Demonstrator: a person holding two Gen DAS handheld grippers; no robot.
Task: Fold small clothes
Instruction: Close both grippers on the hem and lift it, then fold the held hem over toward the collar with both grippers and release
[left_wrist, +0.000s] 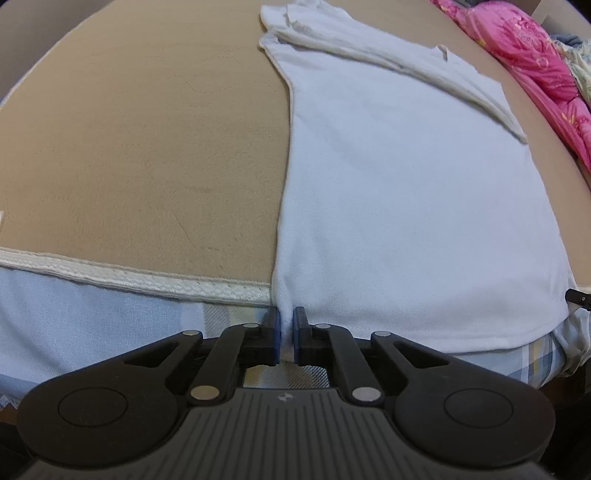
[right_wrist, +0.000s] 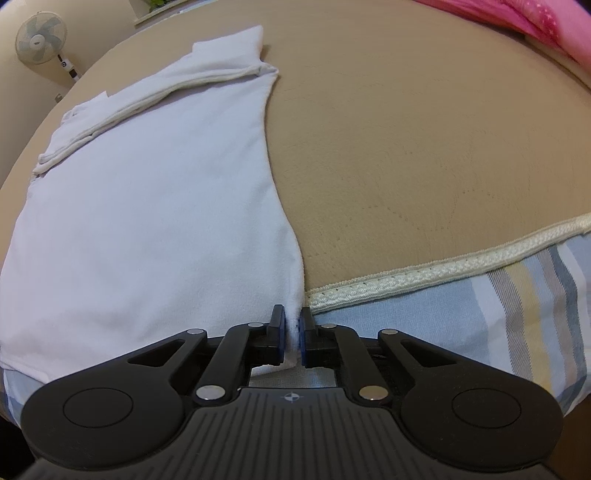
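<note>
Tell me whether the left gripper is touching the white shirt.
Touching. The left wrist view shows the left gripper pinching the white shirt hem between its pads.

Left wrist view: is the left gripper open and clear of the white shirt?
No, the left gripper is shut on the near hem corner of the white shirt.

Bare tan mattress top lay open left of the folded white cotton shirt and right of it, up to the near piped edge. A crumpled pink floral quilt crowded the far right edge.
</note>
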